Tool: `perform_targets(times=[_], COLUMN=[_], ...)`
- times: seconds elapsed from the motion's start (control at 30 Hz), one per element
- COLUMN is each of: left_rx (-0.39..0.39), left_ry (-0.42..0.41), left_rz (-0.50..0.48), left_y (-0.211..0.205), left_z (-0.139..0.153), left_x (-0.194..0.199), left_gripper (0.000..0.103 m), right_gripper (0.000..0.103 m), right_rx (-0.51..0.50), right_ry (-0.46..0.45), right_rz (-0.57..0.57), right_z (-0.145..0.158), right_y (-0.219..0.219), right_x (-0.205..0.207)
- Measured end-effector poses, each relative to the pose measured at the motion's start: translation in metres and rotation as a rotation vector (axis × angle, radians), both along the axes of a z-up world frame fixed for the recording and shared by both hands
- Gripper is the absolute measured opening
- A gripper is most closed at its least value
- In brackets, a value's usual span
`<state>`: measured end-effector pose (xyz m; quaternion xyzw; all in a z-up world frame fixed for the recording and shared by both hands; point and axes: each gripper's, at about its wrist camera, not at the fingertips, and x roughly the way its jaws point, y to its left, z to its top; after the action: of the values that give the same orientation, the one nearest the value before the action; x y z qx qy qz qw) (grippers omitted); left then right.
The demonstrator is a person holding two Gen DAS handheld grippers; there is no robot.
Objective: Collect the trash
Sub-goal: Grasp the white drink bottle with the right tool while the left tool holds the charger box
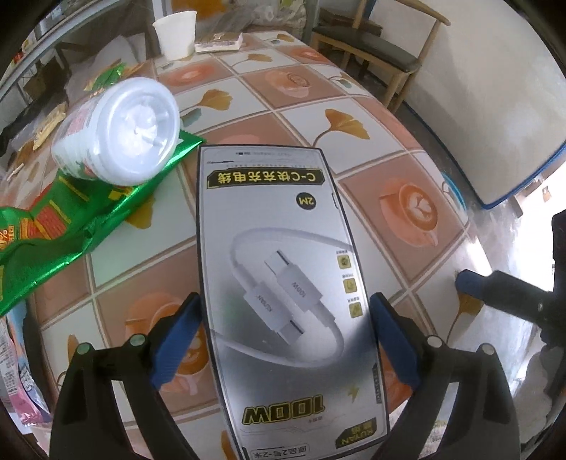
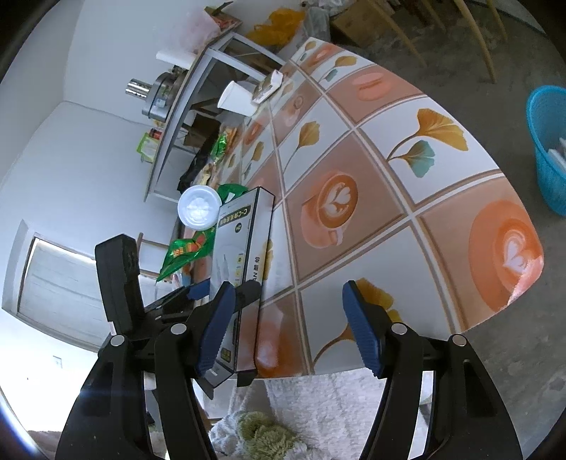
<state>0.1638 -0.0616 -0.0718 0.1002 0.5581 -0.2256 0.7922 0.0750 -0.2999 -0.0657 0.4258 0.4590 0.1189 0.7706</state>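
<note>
My left gripper (image 1: 286, 339) is shut on a flat silver charging-cable box (image 1: 283, 254) with a black border, its blue pads pressing the two long edges. In the right wrist view the same box (image 2: 244, 240) stands edge-on over the near left part of the table. My right gripper (image 2: 288, 329) is open over the table's near edge, with nothing between its fingers and the box just left of its left finger. A lidded plastic cup (image 1: 116, 131) lies on its side on a green snack wrapper (image 1: 70, 219), left of the box.
The tiled-pattern table (image 1: 389, 148) also holds a white paper cup (image 1: 177, 33) and a small pack (image 1: 219, 42) at its far end. A blue basket (image 2: 552, 148) stands on the floor to the right. A chair (image 1: 371, 46) and a metal shelf (image 2: 191, 92) flank the table.
</note>
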Motion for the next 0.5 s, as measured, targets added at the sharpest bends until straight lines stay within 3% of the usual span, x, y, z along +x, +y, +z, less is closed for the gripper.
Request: perform_targets(times=[0.3, 0.5], left_rx=[-0.068, -0.139], left_ry=[-0.018, -0.04], left_rz=[0.021, 0.087], left_y=[0.031, 0.057], left_z=[0.004, 0.006], left_x=[-0.021, -0.037], left_gripper=[0.089, 0.089], right_gripper=[0.062, 0.065], right_rx=[-0.162, -0.308], right_ry=[-0.057, -0.198], right_rz=[0.038, 0.209], right_z=[0.031, 0.086], right_y=[0.008, 0.048], right_x=[0.011, 0.065])
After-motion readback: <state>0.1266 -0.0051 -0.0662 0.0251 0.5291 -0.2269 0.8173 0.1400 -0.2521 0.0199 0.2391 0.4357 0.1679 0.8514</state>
